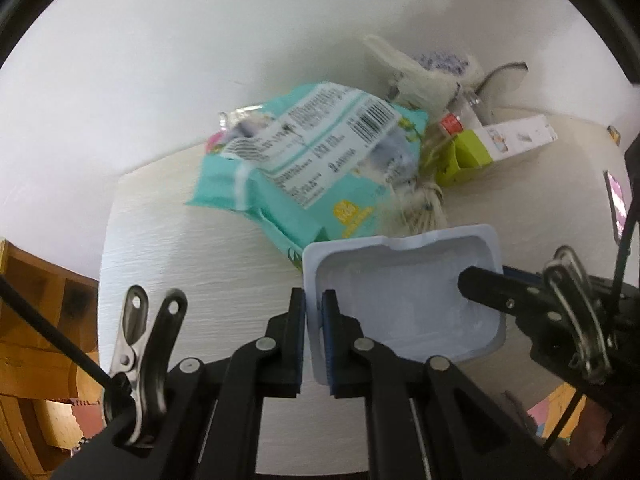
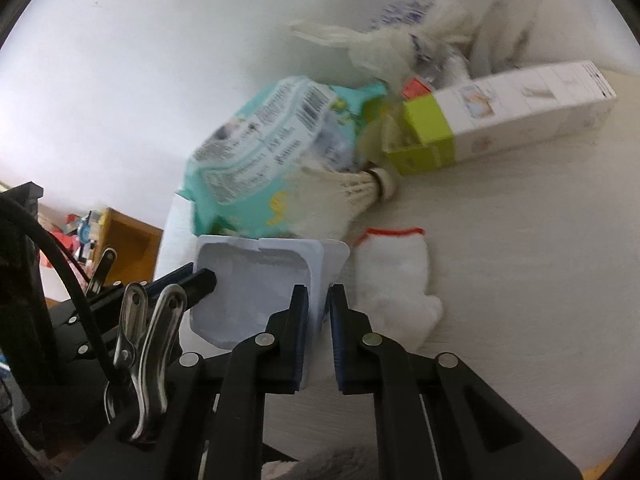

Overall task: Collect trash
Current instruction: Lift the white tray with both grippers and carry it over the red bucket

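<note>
A white plastic tray (image 1: 400, 292), empty and open side up, is held just above the pale table (image 1: 200, 264) by both grippers. My left gripper (image 1: 314, 300) is shut on the tray's left wall, one pad inside and one outside. My right gripper (image 2: 318, 296) is shut on the opposite wall of the tray (image 2: 256, 280). Each gripper shows in the other's view: the right gripper (image 1: 492, 276) at the tray's right side, the left gripper (image 2: 194, 276) at its left.
Behind the tray lie a teal wipes pack (image 1: 304, 160), a shuttlecock (image 2: 352, 188), a green and white carton (image 2: 500, 112) and a white plastic bag (image 2: 384, 48) against the wall. A white cloth with red trim (image 2: 392, 276) lies right of the tray. A wooden shelf (image 1: 36, 300) stands left of the table.
</note>
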